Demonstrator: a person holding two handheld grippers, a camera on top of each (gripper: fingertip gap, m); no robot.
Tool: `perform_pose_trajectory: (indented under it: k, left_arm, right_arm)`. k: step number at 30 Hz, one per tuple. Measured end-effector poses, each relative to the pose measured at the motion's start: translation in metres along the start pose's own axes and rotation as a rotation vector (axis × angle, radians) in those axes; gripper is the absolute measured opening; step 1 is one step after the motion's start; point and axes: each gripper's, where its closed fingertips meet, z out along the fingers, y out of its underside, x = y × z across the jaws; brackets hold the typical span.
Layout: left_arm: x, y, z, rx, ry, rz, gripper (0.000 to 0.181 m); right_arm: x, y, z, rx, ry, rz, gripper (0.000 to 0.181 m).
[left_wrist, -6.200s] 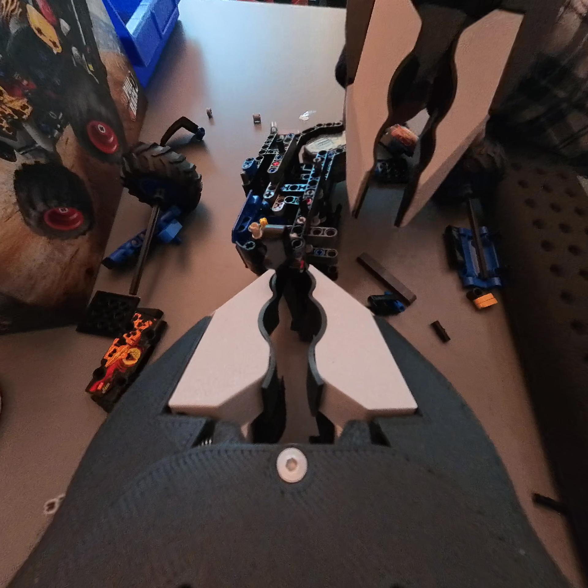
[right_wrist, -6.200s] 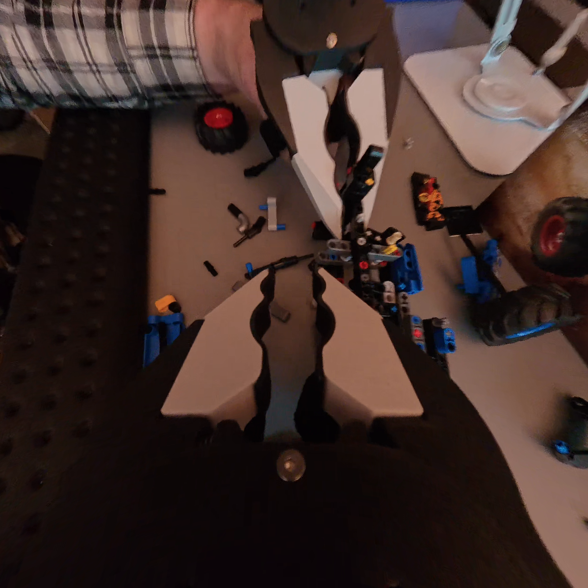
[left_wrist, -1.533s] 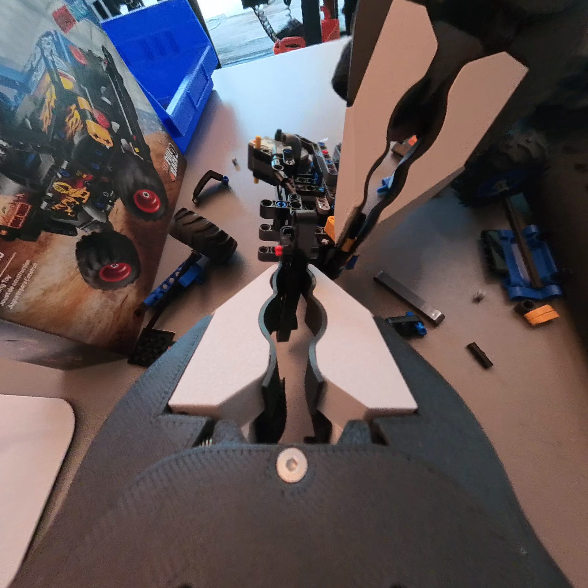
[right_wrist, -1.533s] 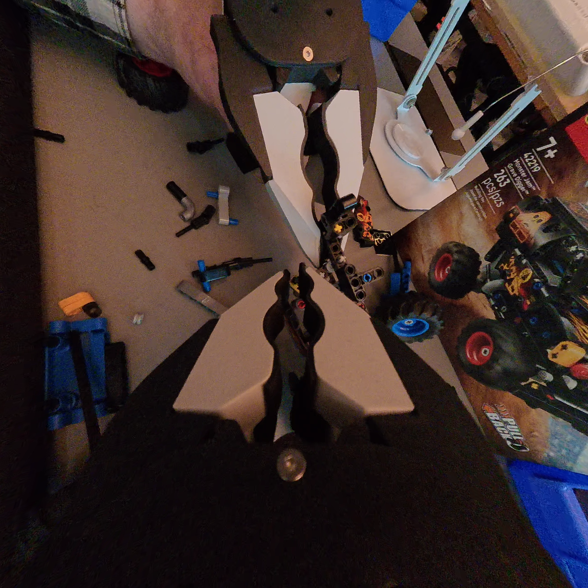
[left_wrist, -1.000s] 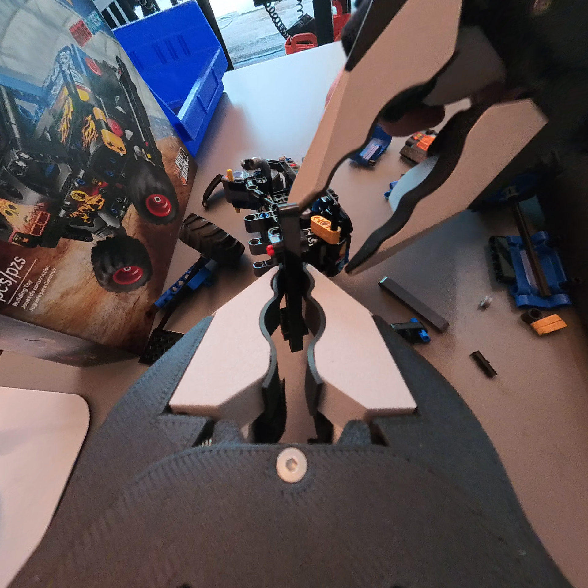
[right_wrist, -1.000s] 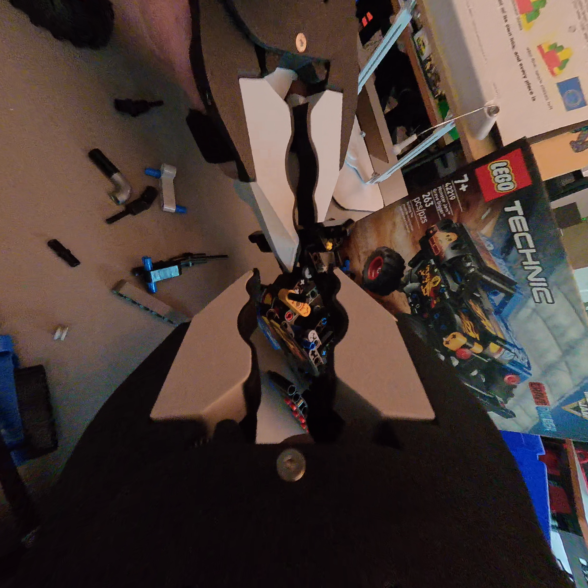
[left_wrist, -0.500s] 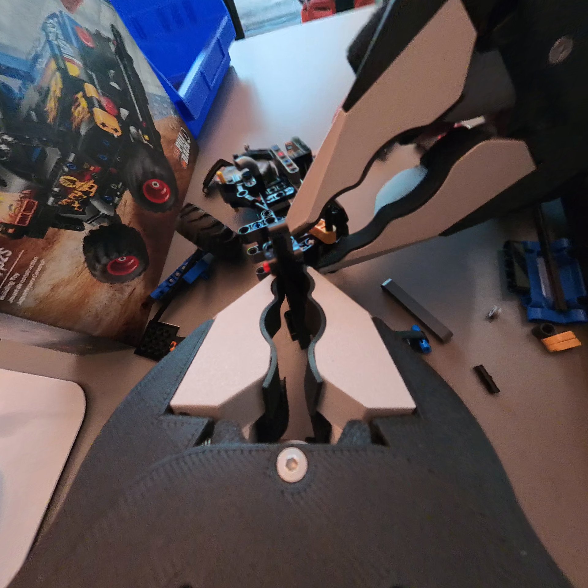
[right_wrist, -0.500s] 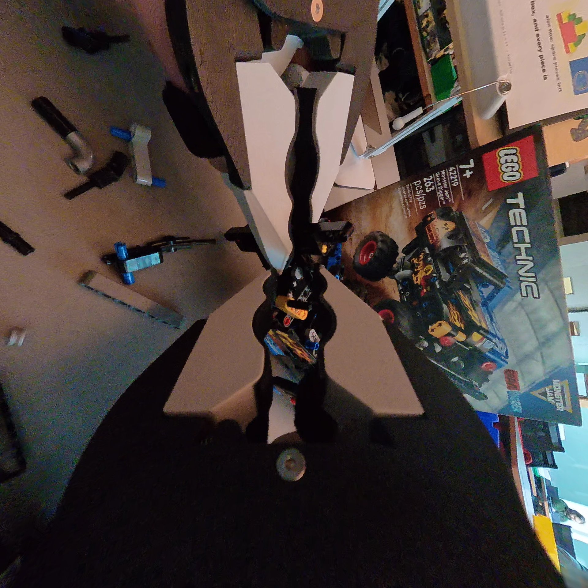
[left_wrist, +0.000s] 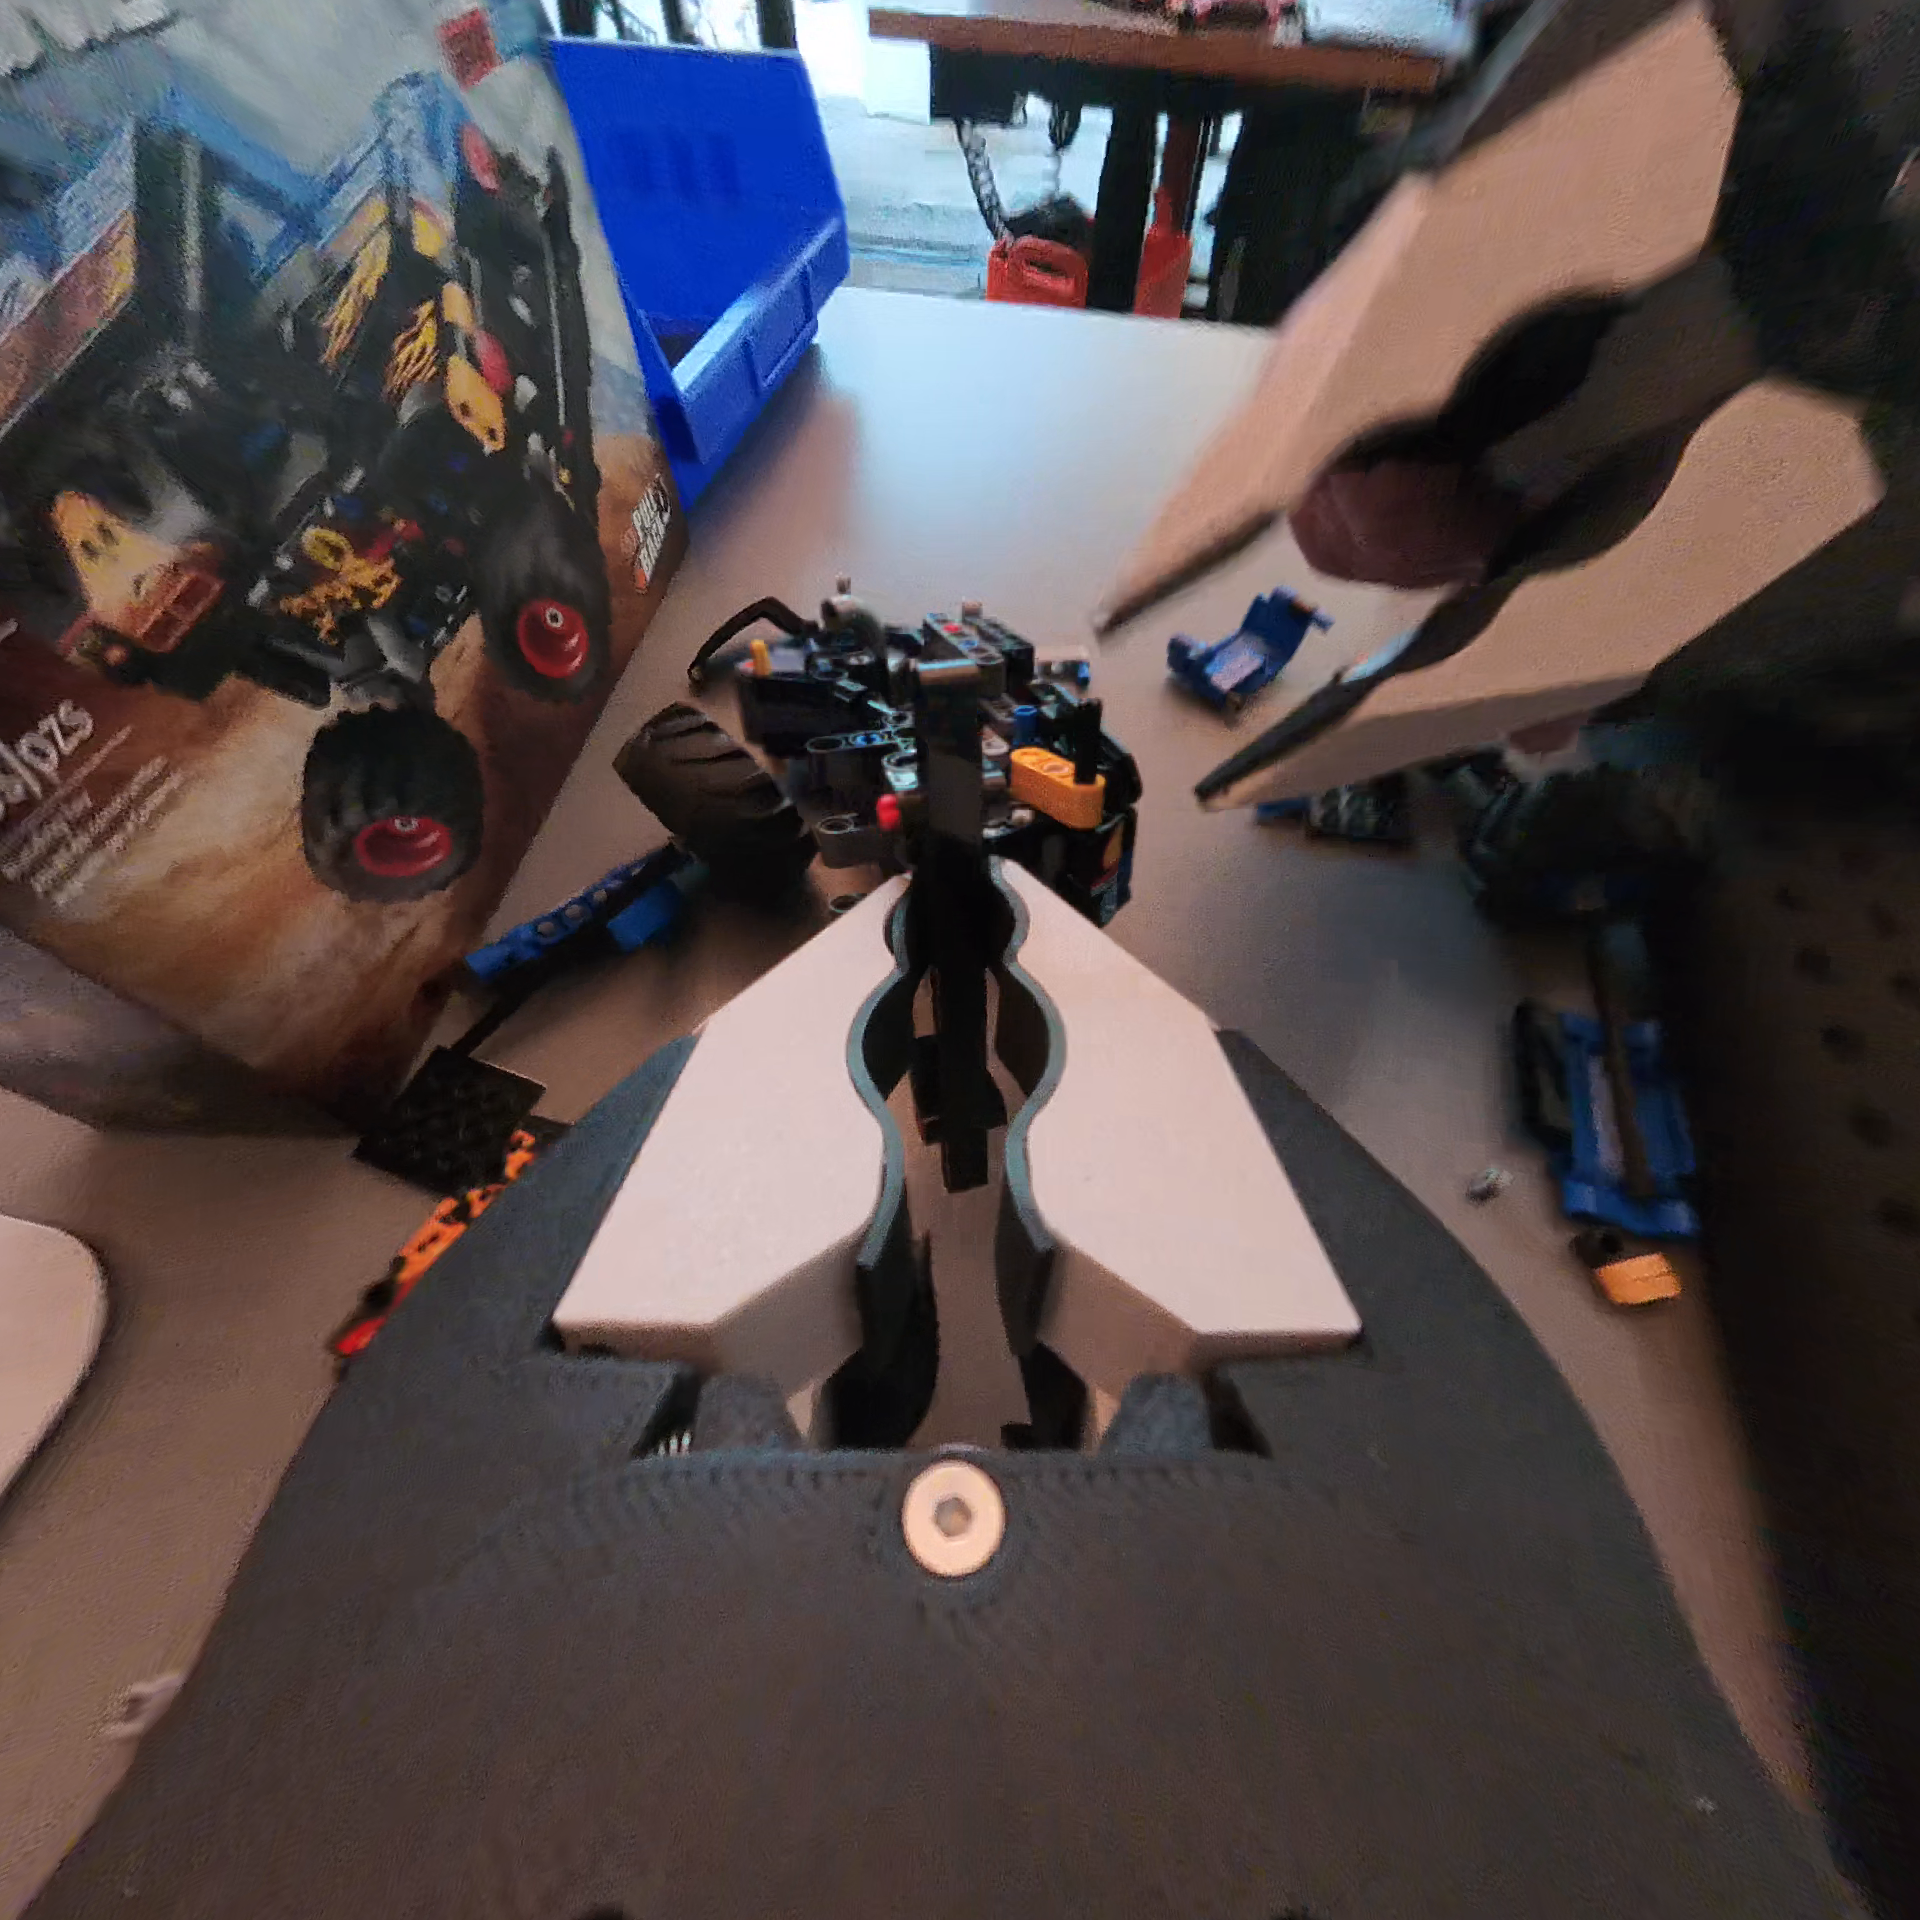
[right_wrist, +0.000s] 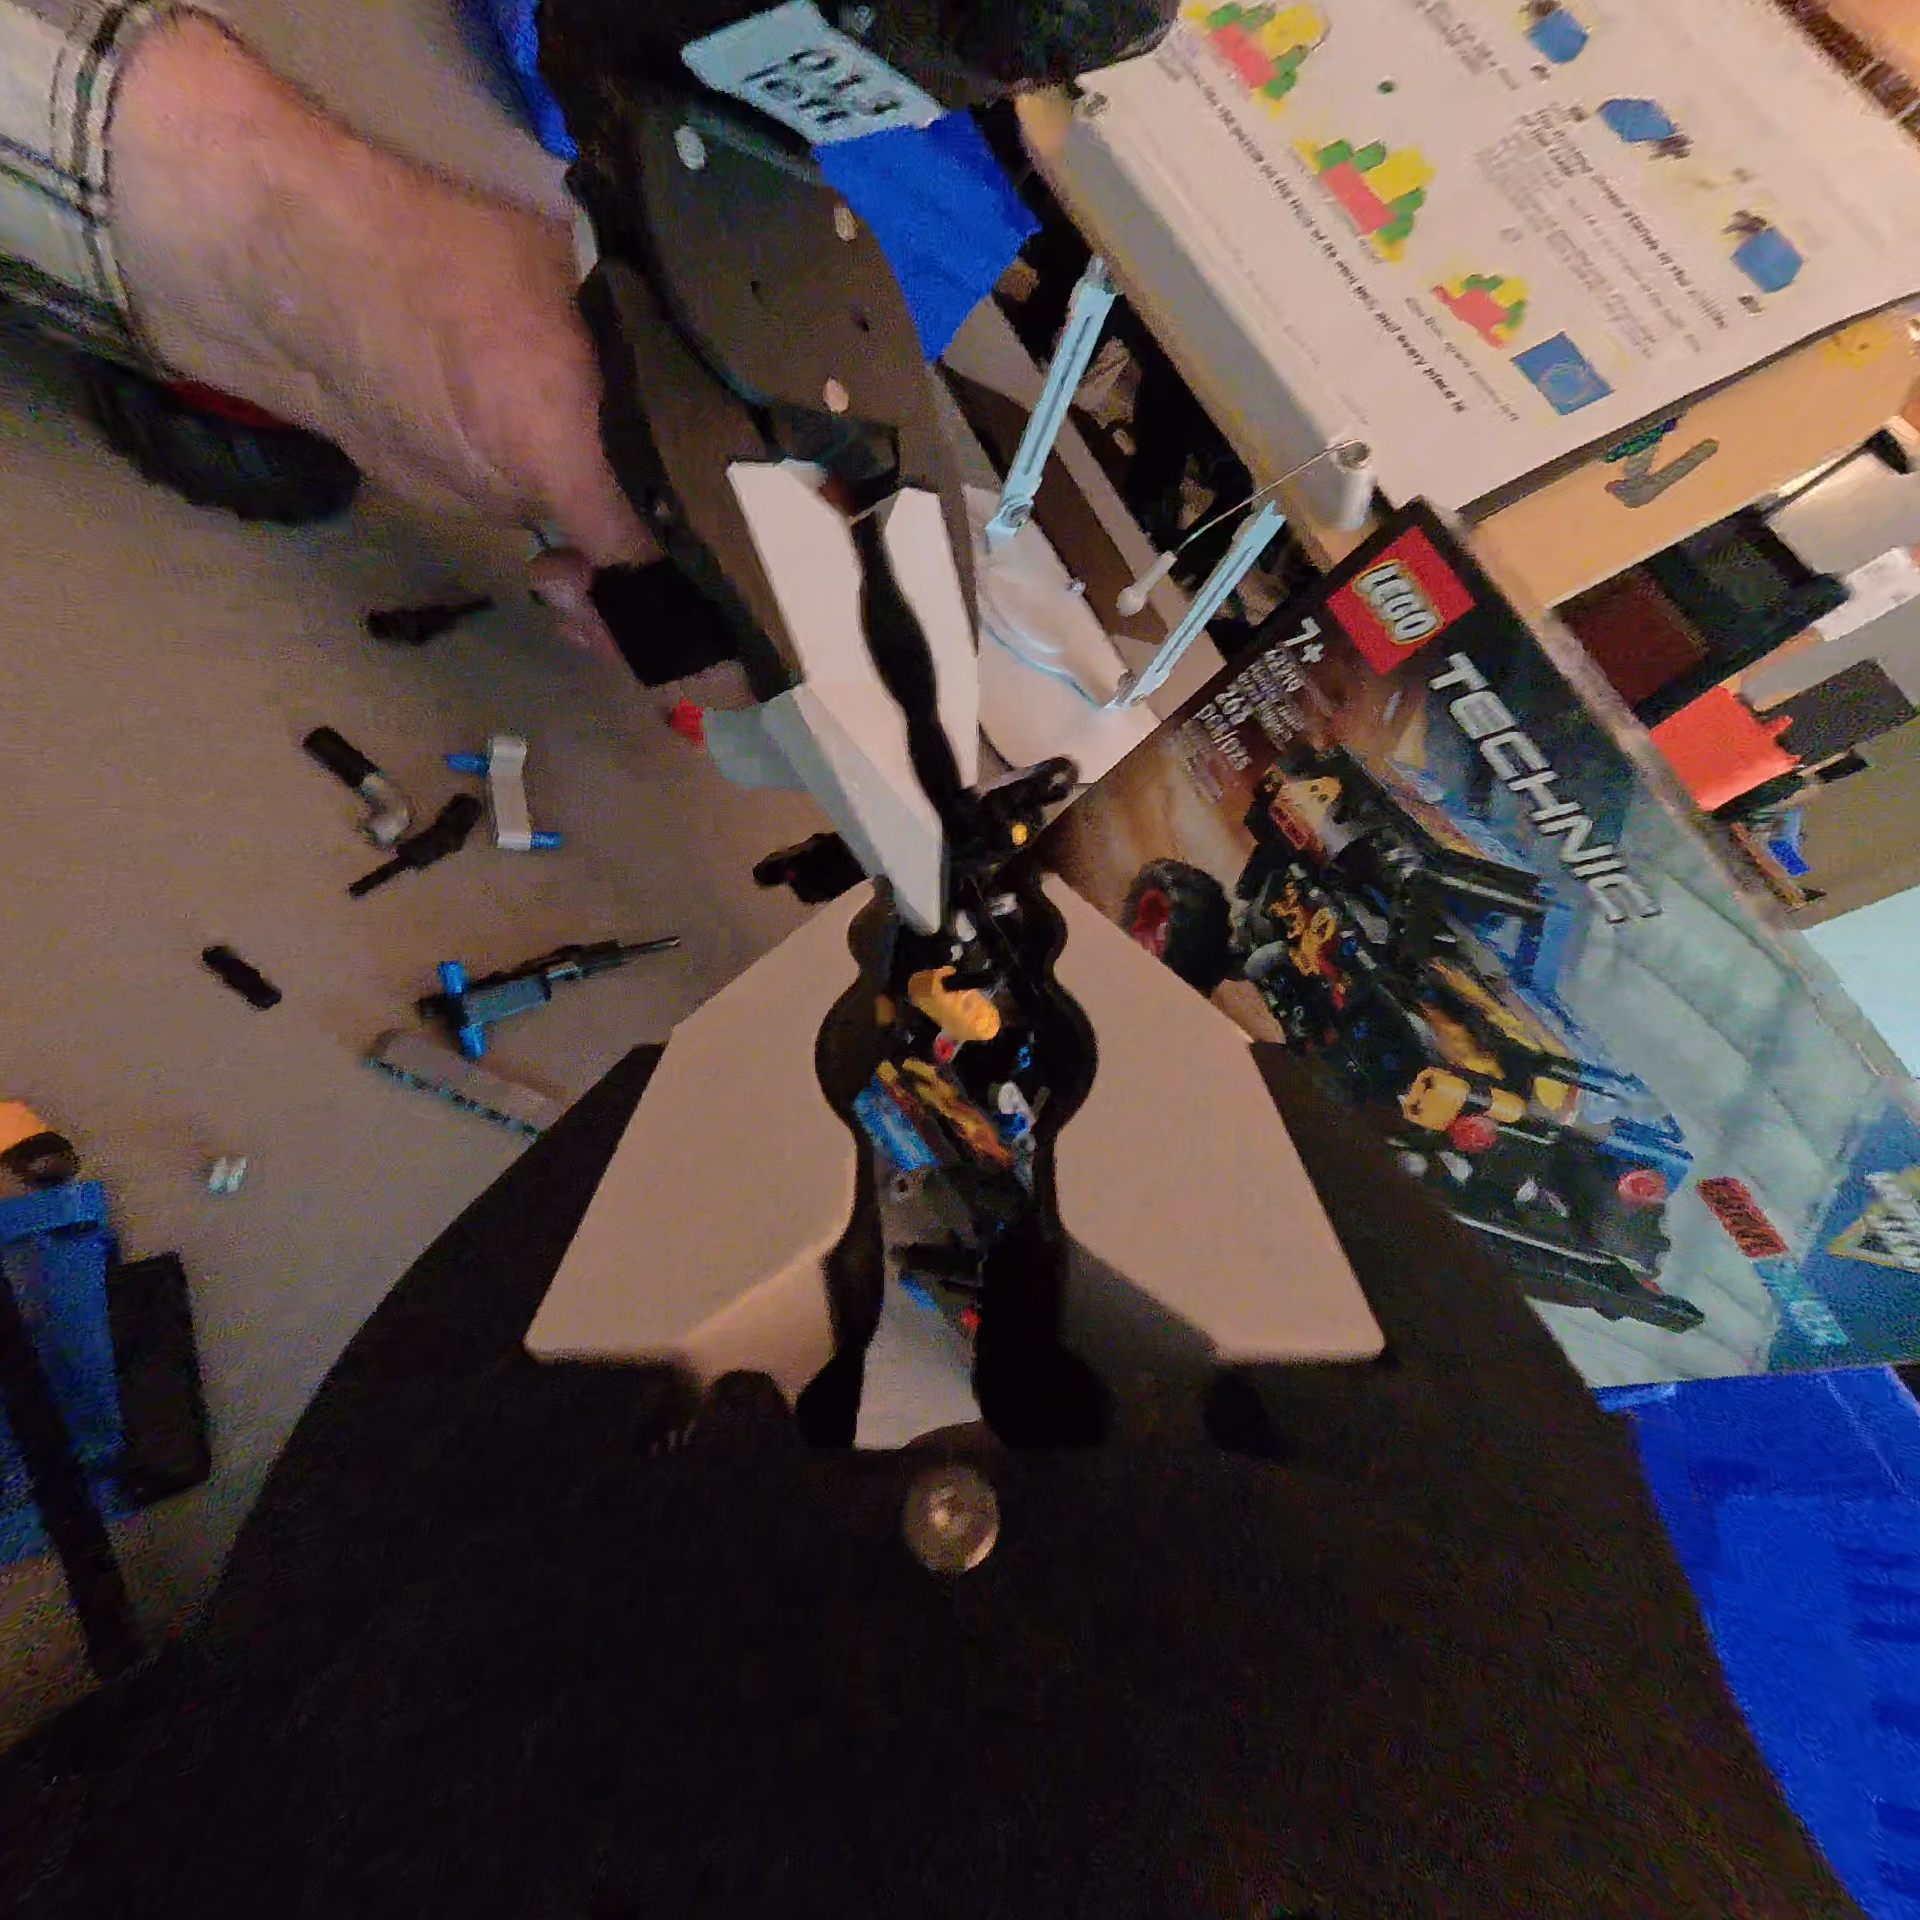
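Smooth grey table (left_wrist: 1039, 416) carries many scattered plastic bricks. Left gripper (left_wrist: 954, 914) pinches a thin black beam (left_wrist: 956, 997) that joins the knobby black-and-blue toy chassis (left_wrist: 935, 748), which sits mid-table. Right gripper (right_wrist: 961, 925), with pale wedge fingers, stands spread around this chassis. Ribbed rubber tyre (left_wrist: 707, 790) lies beside it, and a glossy printed box (left_wrist: 260, 520) and a blue bin (left_wrist: 717, 229) stand toward the left edge.

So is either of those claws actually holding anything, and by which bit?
The left gripper clamps the toy chassis by a black beam. The right gripper is open, holding nothing.
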Motion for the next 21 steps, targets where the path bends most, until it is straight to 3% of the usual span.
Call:
perform_pose_trajectory:
  k: [1, 3, 6, 11, 13, 21]
  left_arm:
    - [0.000, -0.002, -0.002, 0.027, 0.024, -0.067, 0.007]
    - [0.001, -0.007, -0.006, 0.062, 0.064, -0.158, 0.007]
    - [-0.003, -0.011, -0.007, 0.095, 0.090, -0.279, 0.006]
    - [0.000, -0.013, -0.008, 0.123, 0.145, -0.375, 0.006]
    - [0.002, -0.015, -0.007, 0.121, 0.147, -0.379, 0.007]
    - [0.003, -0.015, -0.009, 0.113, 0.136, -0.366, 0.008]
  right_arm:
    - [-0.006, 0.009, 0.000, -0.032, -0.044, 0.007, 0.016]
    - [-0.013, 0.023, 0.000, -0.087, -0.091, -0.005, 0.010]
    - [-0.014, 0.019, -0.001, -0.068, -0.100, -0.002, 0.018]
    - [-0.002, 0.027, 0.008, -0.125, 0.017, -0.045, 0.053]
    - [-0.007, 0.034, 0.014, -0.161, 0.009, -0.084, 0.045]
    - [-0.006, 0.035, 0.017, -0.186, 0.041, -0.132, 0.040]
